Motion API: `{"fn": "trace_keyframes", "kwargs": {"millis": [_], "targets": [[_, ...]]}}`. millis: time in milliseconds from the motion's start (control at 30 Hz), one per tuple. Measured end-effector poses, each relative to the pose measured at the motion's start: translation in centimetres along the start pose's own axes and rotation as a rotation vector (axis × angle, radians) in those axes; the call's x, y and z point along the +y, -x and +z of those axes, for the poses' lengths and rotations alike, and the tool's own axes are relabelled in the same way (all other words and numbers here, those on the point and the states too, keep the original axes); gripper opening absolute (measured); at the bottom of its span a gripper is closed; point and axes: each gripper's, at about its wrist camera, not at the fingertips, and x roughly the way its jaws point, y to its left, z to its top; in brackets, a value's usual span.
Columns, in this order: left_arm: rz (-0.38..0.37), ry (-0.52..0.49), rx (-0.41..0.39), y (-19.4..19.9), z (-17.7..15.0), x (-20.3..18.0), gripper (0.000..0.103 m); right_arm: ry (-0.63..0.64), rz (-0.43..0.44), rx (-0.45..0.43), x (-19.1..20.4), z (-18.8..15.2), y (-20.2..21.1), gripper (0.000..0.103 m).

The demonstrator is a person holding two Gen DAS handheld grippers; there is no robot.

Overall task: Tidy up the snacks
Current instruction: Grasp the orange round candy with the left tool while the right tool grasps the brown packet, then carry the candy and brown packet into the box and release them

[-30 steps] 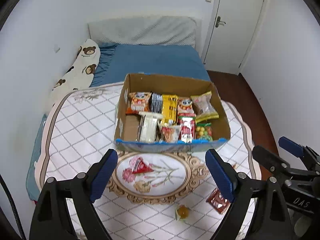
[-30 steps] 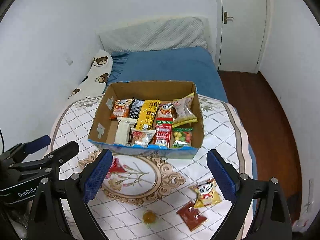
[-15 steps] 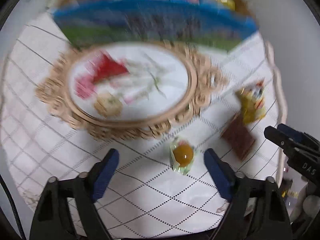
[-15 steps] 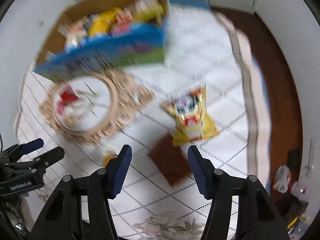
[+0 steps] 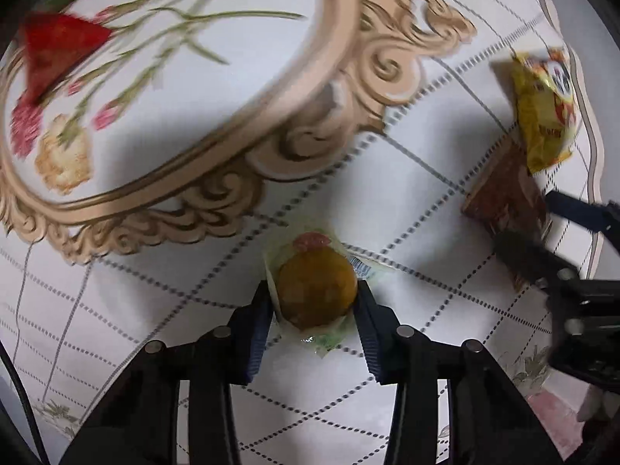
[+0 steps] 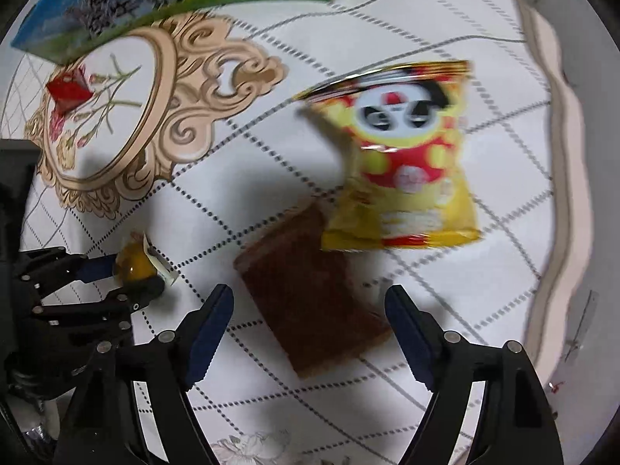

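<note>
A: What does the left gripper hold?
B: Its blue pads are closed against both sides of a round amber jelly cup in clear wrapping, which sits on the white quilted tablecloth with dotted diamond lines.

A: And the right gripper?
B: Its jaws are opening and stand apart on either side of a flat brown snack packet, with no pad touching it. The packet lies near the cloth's right edge.

A: Farther on?
B: A yellow-and-red panda snack bag overlaps the packet's far corner. Beyond, a red triangular wrapper lies in the cloth's gold-framed floral medallion, before the blue-and-green cardboard box wall.
</note>
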Motion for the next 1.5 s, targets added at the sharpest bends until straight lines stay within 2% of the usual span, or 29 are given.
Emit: {"fn": "trace_keyframes", "kwargs": {"millis": [33, 67, 100, 300, 467, 667, 833, 933, 1067, 1167, 1300, 1433, 1500], "targets": [[0.003, 0.02, -0.009, 0.3, -0.2, 0.6, 0.039, 0.01, -0.008, 0.008, 0.4, 0.0, -0.5, 0.082], [0.003, 0.034, -0.013, 0.5, -0.3, 1.0, 0.039, 0.008, -0.015, 0.009, 0.6, -0.1, -0.9, 0.076], [0.003, 0.051, -0.015, 0.7, -0.4, 1.5, 0.039, -0.008, -0.021, 0.011, 0.7, -0.2, -1.2, 0.063], [0.001, 0.129, -0.041, 2.1, -1.2, 3.9, 0.039, -0.119, 0.081, -0.027, 1.2, -0.6, -1.5, 0.06], [-0.041, 0.16, -0.079, 4.9, -1.3, 5.2, 0.039, -0.167, 0.182, -0.044, 1.8, -0.9, -0.3, 0.059], [-0.111, 0.151, -0.173, 11.2, -1.8, 5.4, 0.039, -0.18, 0.298, -0.13, 3.2, -0.2, 5.1, 0.059], [-0.159, 0.126, -0.291, 18.3, -0.2, 5.9, 0.039, -0.174, 0.381, -0.242, 3.4, 1.6, 10.9, 0.059], [-0.149, 0.105, -0.371, 22.7, 1.5, 6.7, 0.039, -0.174, 0.434, -0.299, 3.4, 3.7, 14.3, 0.059], [-0.077, 0.092, -0.45, 26.7, 6.0, 7.1, 0.039, -0.166, 0.473, -0.368, 4.1, 7.1, 17.9, 0.059], [-0.009, 0.099, -0.46, 28.0, 9.3, 8.4, 0.039, -0.171, 0.474, -0.412, 4.5, 10.0, 19.6, 0.059], [0.107, 0.098, -0.429, 27.9, 12.8, 10.0, 0.039, -0.181, 0.43, -0.434, 4.9, 14.4, 19.9, 0.059], [0.245, 0.092, -0.371, 25.2, 16.8, 11.5, 0.039, -0.202, 0.353, -0.401, 5.0, 18.5, 18.2, 0.059], [0.277, 0.088, -0.34, 24.0, 17.7, 12.1, 0.039, -0.201, 0.309, -0.389, 4.7, 19.7, 17.4, 0.059]]}}
